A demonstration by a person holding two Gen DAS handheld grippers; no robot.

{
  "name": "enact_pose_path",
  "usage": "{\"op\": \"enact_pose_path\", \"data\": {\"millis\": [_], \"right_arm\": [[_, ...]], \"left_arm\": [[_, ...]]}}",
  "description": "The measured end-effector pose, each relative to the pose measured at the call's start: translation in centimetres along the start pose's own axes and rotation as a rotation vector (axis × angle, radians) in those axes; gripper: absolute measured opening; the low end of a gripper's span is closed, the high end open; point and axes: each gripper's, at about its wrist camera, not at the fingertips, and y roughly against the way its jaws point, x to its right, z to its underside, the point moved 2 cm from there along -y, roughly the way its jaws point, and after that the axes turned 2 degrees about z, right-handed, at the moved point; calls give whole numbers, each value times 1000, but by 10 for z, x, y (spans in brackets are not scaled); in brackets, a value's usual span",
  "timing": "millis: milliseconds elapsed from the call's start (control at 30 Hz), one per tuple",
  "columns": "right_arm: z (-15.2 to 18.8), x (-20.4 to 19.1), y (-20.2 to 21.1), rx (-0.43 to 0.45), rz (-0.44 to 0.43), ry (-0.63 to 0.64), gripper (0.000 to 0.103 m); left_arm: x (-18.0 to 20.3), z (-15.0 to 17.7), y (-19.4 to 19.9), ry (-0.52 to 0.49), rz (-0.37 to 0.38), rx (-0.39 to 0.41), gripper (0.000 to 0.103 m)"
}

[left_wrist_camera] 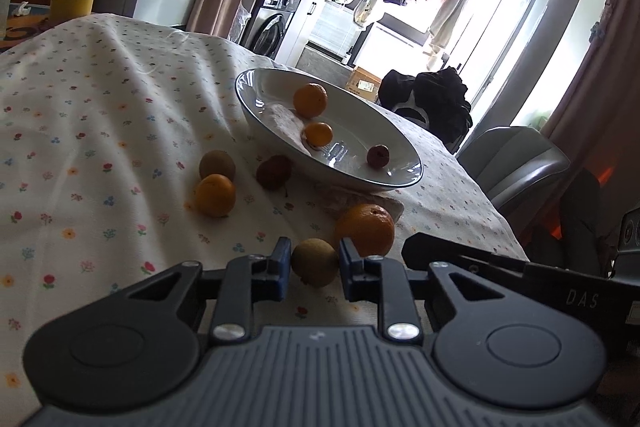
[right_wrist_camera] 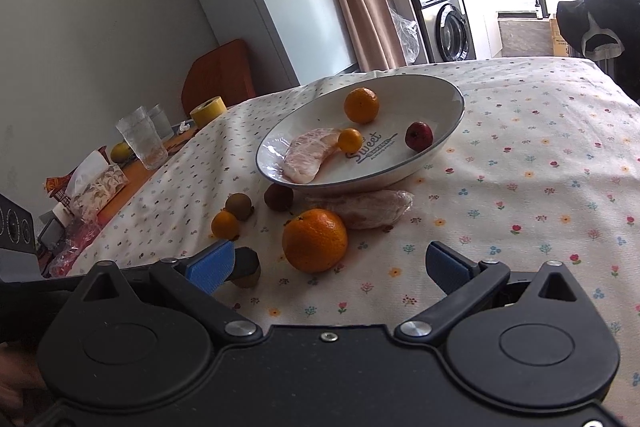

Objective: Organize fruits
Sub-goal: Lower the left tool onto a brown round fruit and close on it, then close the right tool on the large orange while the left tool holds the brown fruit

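On the cloth: brown fruit (left_wrist_camera: 314, 262) sits between the left gripper (left_wrist_camera: 312, 267) pads, just beside the large orange (left_wrist_camera: 366, 229).
Left grip: pads flank it; contact unclear, so I cannot tell.
Right gripper (right_wrist_camera: 330, 267): spread wide, empty.
Advice: squeeze gently, lift straight, clear the bowl (left_wrist_camera: 400, 183) rim.

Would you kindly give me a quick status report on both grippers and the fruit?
Left gripper astride brown fruit, contact unclear. Right gripper open behind big orange. Bowl path clear.
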Motion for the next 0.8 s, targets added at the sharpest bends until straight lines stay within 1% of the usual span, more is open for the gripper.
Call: {"op": "enact_pose_path", "data": {"millis": [200, 400, 467, 600, 667, 700, 733, 767, 800], "right_arm": [[-2, -10, -10, -12, 2, 19, 103], [-3, -16, -20, -21, 23, 29, 102], [-4, -18, -24, -25, 32, 36, 101], [-4, -20, -28, -24, 57, 45, 94], [-5, -19, -32, -29, 63, 41, 90], [-4, -19, -33, -34, 67, 40, 83], [-4, -18, -35, -42, 68, 40, 73], [-3, -18, -36, -43, 66, 43, 69], [-2, -20, -35, -41, 67, 54, 52]], "left_arm": [[-13, -3, 10, 24, -16, 27, 23], [-25, -3, 19, 50, -32, 45, 23], [-29, -4, 21, 55, -37, 49, 23], [-33, -5, 24, 63, -40, 53, 23], [-35, -5, 25, 65, -43, 52, 23], [-35, -5, 25, 67, -44, 52, 23], [-36, -5, 25, 68, -46, 53, 23], [-36, -5, 25, 68, -48, 54, 23], [-36, -5, 26, 67, -49, 55, 23]]}}
